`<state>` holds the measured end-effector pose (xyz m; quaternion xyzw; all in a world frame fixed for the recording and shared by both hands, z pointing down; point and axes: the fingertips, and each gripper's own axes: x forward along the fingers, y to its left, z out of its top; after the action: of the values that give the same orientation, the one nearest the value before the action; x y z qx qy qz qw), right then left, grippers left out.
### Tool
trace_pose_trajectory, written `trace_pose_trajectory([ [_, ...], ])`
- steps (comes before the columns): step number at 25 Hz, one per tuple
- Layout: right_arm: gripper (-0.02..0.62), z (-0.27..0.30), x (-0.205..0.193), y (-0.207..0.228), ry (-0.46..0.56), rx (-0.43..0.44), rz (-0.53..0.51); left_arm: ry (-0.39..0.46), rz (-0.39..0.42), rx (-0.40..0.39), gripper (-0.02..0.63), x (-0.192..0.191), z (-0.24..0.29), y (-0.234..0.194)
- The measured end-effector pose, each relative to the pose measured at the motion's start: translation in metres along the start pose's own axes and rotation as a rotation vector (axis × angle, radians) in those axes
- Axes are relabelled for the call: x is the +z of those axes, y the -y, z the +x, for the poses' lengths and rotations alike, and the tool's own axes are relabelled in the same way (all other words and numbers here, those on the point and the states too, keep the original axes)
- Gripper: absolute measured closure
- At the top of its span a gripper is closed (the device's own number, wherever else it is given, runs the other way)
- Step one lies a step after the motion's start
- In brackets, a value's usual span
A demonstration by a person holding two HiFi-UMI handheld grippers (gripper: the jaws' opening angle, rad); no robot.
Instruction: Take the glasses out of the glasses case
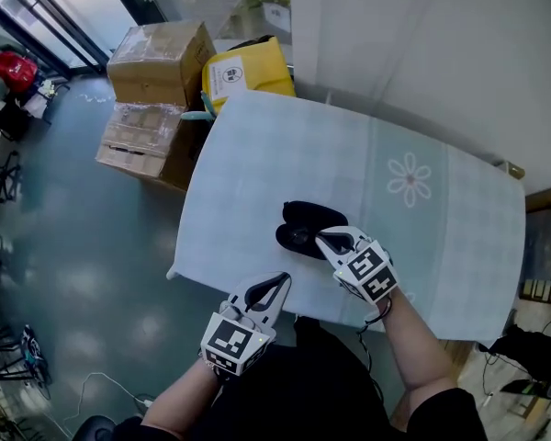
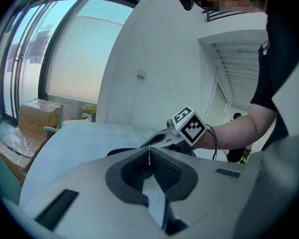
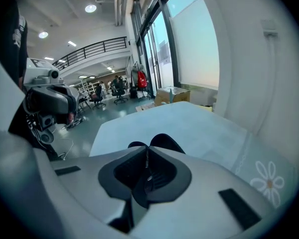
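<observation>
A black glasses case (image 1: 309,217) lies open on the pale blue tablecloth (image 1: 257,163), its two halves side by side; I cannot make out glasses inside. My right gripper (image 1: 321,238) is shut, its tips at the case's near right edge. In the right gripper view the case (image 3: 165,142) shows just beyond the closed tips (image 3: 148,149). My left gripper (image 1: 284,280) is shut with nothing in it, near the table's front edge, short of the case. The left gripper view shows its closed tips (image 2: 149,149), a dark sliver of the case (image 2: 120,152) and the right gripper (image 2: 162,139) beyond.
Cardboard boxes (image 1: 158,61) and a yellow bag (image 1: 250,69) stand on the floor past the table's far left corner. A flower print (image 1: 410,179) marks the cloth at the right. A white wall (image 1: 422,44) runs behind the table.
</observation>
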<state>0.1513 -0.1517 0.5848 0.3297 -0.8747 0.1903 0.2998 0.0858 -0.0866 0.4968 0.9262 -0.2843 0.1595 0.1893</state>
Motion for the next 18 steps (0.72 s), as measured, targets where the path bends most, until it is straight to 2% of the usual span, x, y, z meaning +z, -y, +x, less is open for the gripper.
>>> trace_pose_trajectory([
  [2,0.555,0.009,-0.008,-0.001,-0.054,0.032,-0.026,0.004,-0.012,0.017,0.575,0.000,0.000,-0.002],
  [3,0.523,0.013,-0.012,-0.001,-0.081,0.045,-0.039,0.006,-0.019,0.026,0.575,0.000,0.000,-0.003],
  [10,0.503,0.039,-0.033,-0.001,-0.253,0.101,-0.165,0.012,-0.052,0.070,0.575,-0.006,-0.006,-0.005],
  [18,0.497,0.055,-0.047,0.002,-0.345,0.114,-0.214,0.008,-0.068,0.107,0.575,-0.015,-0.018,-0.009],
])
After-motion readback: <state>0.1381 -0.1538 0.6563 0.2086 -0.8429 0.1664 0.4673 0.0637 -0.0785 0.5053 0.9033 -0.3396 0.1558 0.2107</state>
